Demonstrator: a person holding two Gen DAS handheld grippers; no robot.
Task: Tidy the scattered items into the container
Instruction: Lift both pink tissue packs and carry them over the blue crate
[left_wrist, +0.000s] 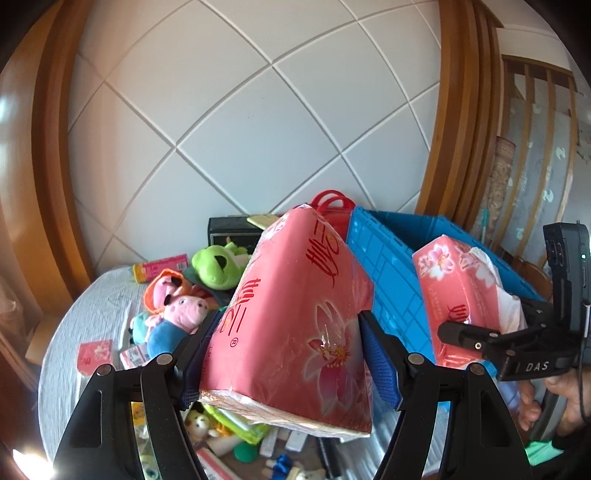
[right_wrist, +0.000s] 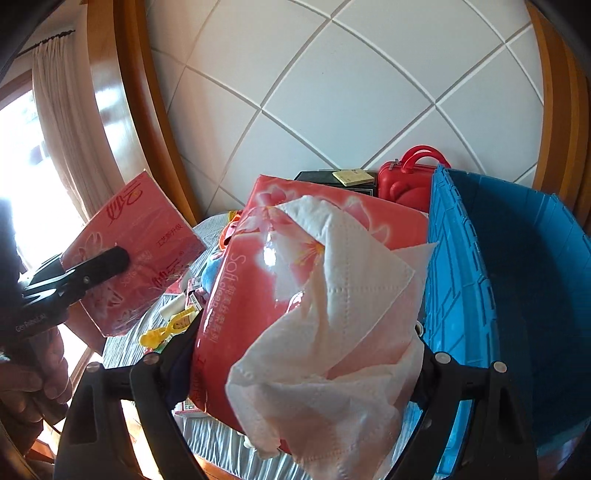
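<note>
My left gripper (left_wrist: 288, 354) is clamped on a sealed pink tissue pack (left_wrist: 295, 314), its blue ribbed pads pressing the pack's two long sides, so the pack sits squarely between my fingers and juts up toward twelve o'clock. The wrapper is glossy plastic film, crinkled at the corners, printed with red characters and pale lotus flowers. My right gripper (right_wrist: 306, 354) grips an opened pink tissue pack (right_wrist: 236, 295) the same way; a soft, quilted white tissue sheet (right_wrist: 332, 314) spills from its slit and droops toward six o'clock. The blue crate (right_wrist: 517, 277), rigid ribbed plastic with a square grid on its outer wall, stands at three o'clock of that pack, just beside it. At nine o'clock of my left pack, plush toys (left_wrist: 177, 306) lie on the pale ridged cloth of the tabletop (left_wrist: 74, 332).
</note>
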